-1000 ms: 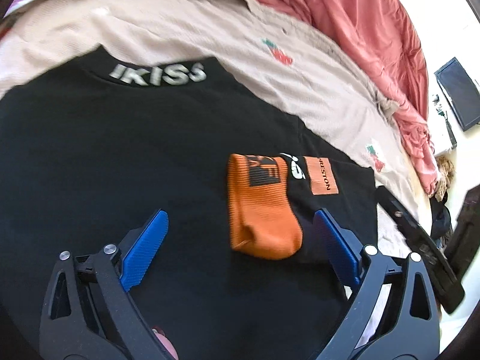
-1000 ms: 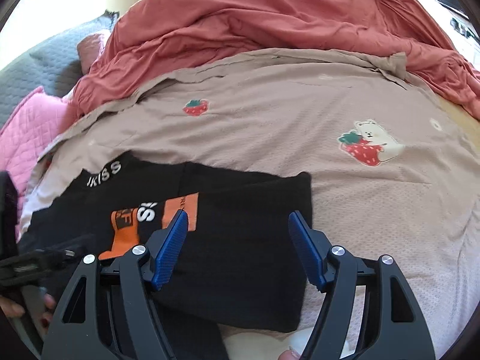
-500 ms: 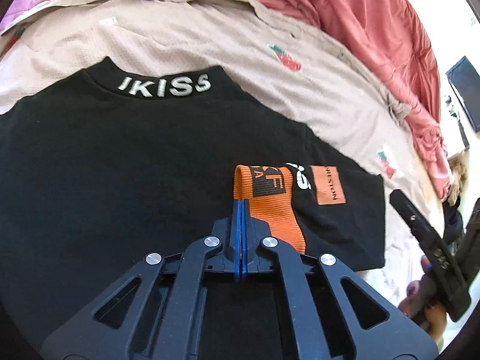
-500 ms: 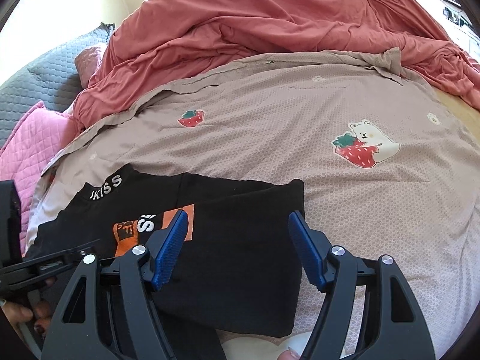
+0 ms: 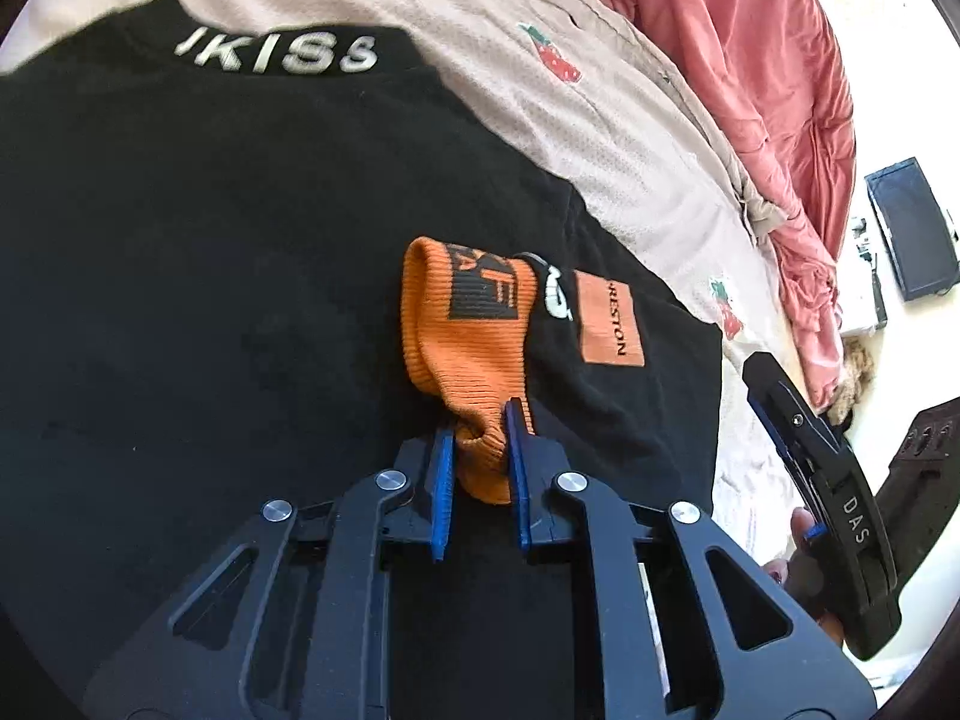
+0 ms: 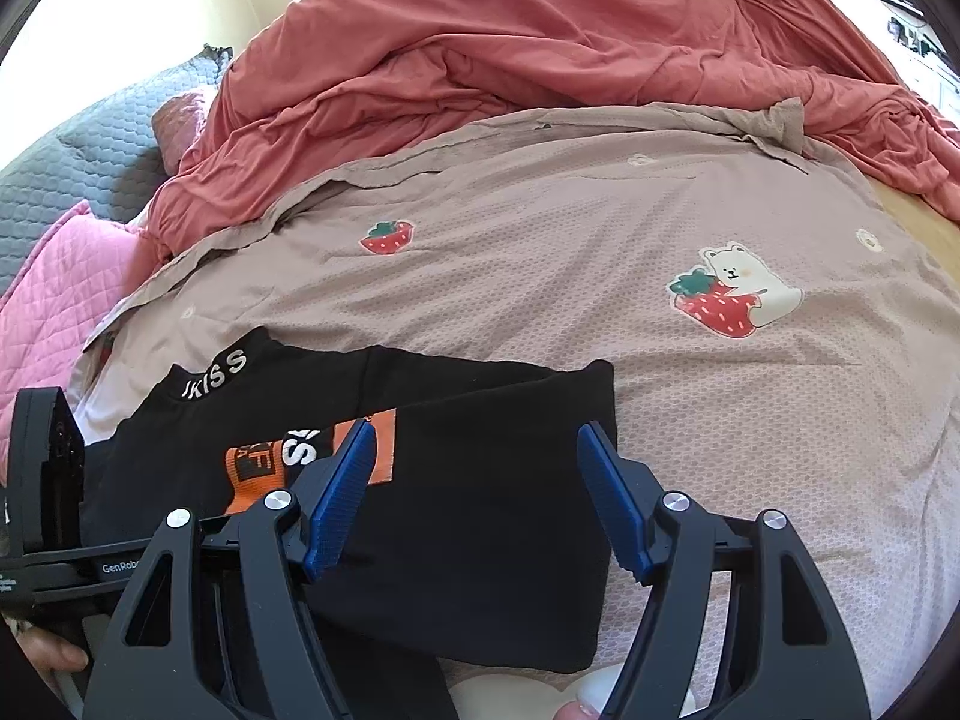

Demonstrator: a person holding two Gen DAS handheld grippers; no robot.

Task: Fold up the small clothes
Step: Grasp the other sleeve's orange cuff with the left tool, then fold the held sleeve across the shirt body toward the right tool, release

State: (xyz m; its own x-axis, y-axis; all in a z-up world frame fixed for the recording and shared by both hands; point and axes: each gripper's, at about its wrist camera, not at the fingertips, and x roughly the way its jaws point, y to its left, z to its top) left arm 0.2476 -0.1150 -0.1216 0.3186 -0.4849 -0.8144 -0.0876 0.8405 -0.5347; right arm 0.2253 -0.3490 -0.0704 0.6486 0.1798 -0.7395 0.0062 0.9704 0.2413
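From the left wrist view, the orange sock (image 5: 465, 336) is a ribbed knit tube with a black logo block near its cuff. It lies on a black garment (image 5: 198, 276) that carries white lettering at its collar and an orange patch beside the sock. The left tongs (image 5: 477, 429) pinch the sock's near end between their blue pads, the knit bunching there; the jaws are just starting to ease apart, yet the fabric is still pressed between them. The black garment spreads over a beige strawberry-print sheet (image 5: 630, 138) on the bed, with a rumpled red duvet (image 5: 750, 60) beyond the sheet's far edge. At the right edge of this view the right tongs appear side-on, held by a hand (image 5: 804, 564).

From the right wrist view, the right tongs (image 6: 477, 498) stand wide apart above the black garment's folded right portion, gripping nothing. The sock shows only partly behind the left pad. The garment sits near the bed's near-left part; its right edge is straight. To its right and beyond it, the sheet lies flat and bare up to the duvet. A pink quilted pillow (image 6: 66, 294) sits at the far left.
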